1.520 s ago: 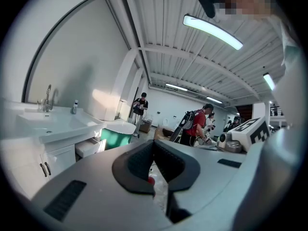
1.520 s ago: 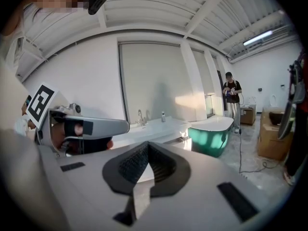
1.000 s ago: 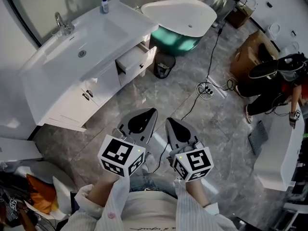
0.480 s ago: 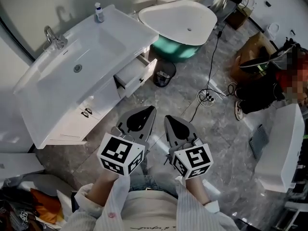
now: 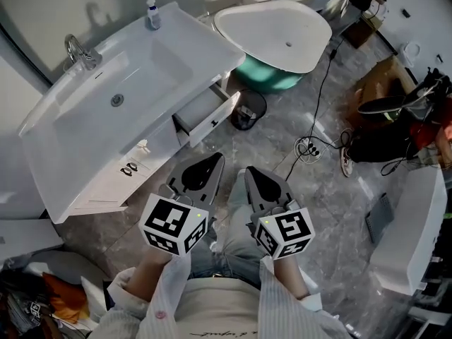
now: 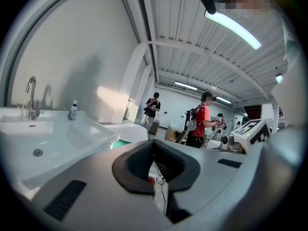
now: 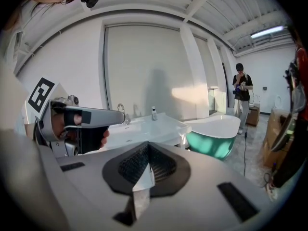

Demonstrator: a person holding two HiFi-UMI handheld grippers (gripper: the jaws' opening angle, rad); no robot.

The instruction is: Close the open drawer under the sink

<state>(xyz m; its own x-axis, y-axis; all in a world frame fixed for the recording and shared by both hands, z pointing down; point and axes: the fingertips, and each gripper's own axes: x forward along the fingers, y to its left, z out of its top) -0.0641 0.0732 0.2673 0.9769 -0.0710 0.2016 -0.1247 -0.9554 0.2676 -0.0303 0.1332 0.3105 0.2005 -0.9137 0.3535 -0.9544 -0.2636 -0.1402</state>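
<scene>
The white sink vanity point(image 5: 85, 129) stands at the upper left of the head view. Its drawer point(image 5: 210, 116) on the right end is pulled open, and the inside looks empty. My left gripper point(image 5: 214, 159) is held in the air just below the drawer, apart from it, jaws shut with nothing between them. Beside it, my right gripper point(image 5: 248, 172) is also shut and holds nothing. The left gripper view looks past its shut jaw tips point(image 6: 154, 143) over the sink basin point(image 6: 38, 146). In the right gripper view, the shut tips point(image 7: 148, 146) point toward the vanity point(image 7: 149, 126).
A white and teal bathtub point(image 5: 275, 30) stands right of the vanity, with a black waste bin point(image 5: 247, 109) by the drawer. A cable and power strip point(image 5: 308, 147) lie on the floor. A person point(image 5: 395, 129), a cardboard box point(image 5: 381, 83) and another tub point(image 5: 409, 224) are at right.
The view has shifted closer to the vanity, and the open drawer now sits nearer the gripper tips. Both grippers keep the same shut pose side by side.
</scene>
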